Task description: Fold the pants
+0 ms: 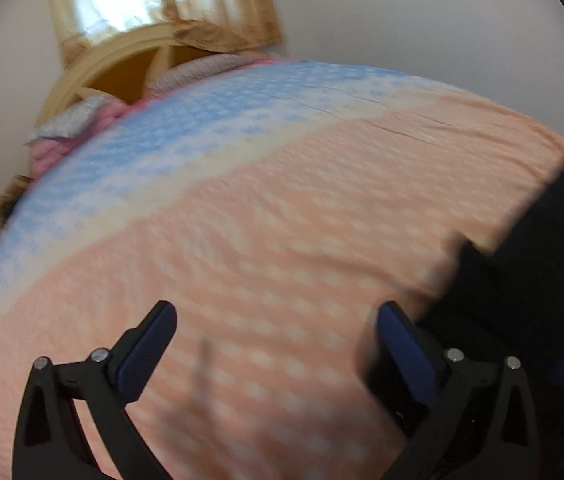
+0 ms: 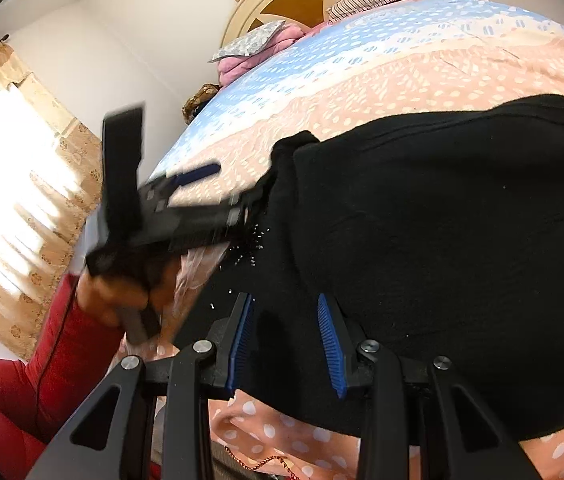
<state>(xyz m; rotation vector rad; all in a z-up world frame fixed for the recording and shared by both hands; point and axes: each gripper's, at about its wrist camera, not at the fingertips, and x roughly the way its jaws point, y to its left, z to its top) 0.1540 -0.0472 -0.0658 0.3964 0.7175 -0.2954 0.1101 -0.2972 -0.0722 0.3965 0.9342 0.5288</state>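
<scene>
The black pants (image 2: pixel 442 240) lie folded in a thick pile on the peach dotted bedspread (image 2: pixel 362 92). In the left wrist view they show only at the right edge (image 1: pixel 534 256). My left gripper (image 1: pixel 273 320) is open and empty over bare bedspread, just left of the pants; the view is blurred by motion. It also shows in the right wrist view (image 2: pixel 201 184), held by a hand in a red sleeve. My right gripper (image 2: pixel 286 312) is open, its blue pads over the pants' near edge, with nothing between them.
The bedspread turns blue (image 1: pixel 185 136) farther back. Pillows and pink bedding (image 2: pixel 257 48) lie by the round wooden headboard (image 2: pixel 298 0). Curtained windows (image 2: pixel 9 184) are at the left. A white wall stands behind the bed.
</scene>
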